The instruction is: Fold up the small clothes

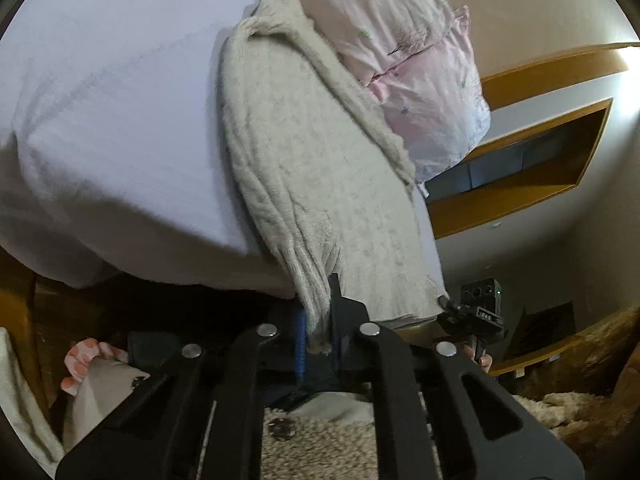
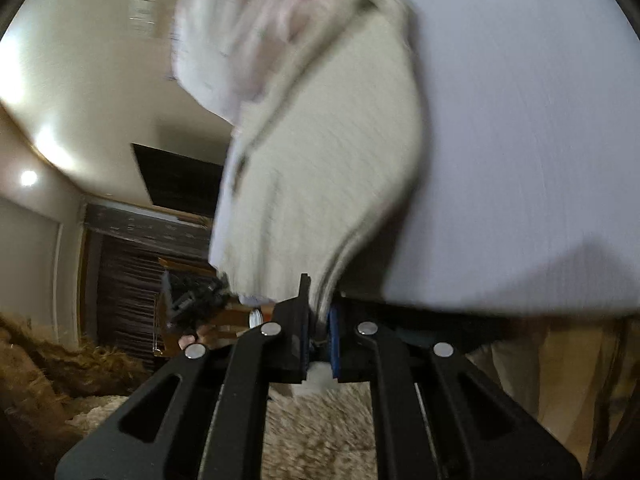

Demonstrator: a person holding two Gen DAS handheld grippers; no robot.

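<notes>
At the edge of a white bed (image 1: 100,120), the left gripper (image 1: 318,332) and right gripper (image 2: 318,340) each pinch a corner of a cream knit garment (image 1: 304,184) lying along the mattress beside a pink pillow (image 1: 420,72). It appears partly folded, further folds likely remaining.

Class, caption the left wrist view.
Left gripper pinches the cream cloth's edge, draped over the white bed.
</notes>
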